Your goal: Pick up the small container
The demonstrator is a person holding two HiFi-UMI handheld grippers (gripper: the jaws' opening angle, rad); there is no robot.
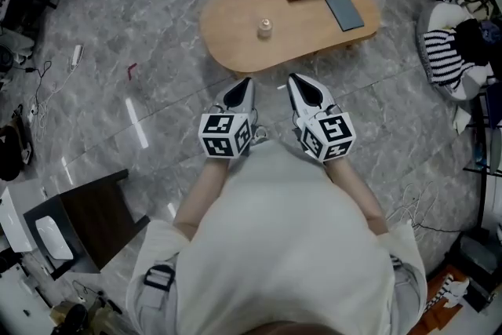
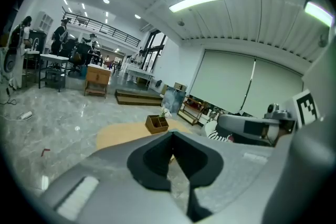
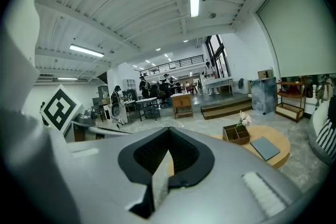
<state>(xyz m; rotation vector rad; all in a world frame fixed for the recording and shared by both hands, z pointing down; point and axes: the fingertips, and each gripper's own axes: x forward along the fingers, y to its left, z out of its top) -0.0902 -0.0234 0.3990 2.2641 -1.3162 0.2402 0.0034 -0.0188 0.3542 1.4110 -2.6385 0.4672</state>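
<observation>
Open workshop, oval wooden table [image 1: 235, 35] on grey marble floor [image 1: 141, 82] | small container [image 1: 265, 28] mid-table — well ahead of left gripper [image 1: 248, 82] and right gripper [image 1: 293, 80] | both fingers closed, empty

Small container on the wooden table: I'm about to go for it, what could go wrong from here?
1. Both the left gripper and the right gripper have their jaws shut. Reaching in like that would likely knock the small container over rather than grasp it.
2. It is small and stands alone on the table, so a glancing touch could tip it or send it rolling toward an edge.
</observation>
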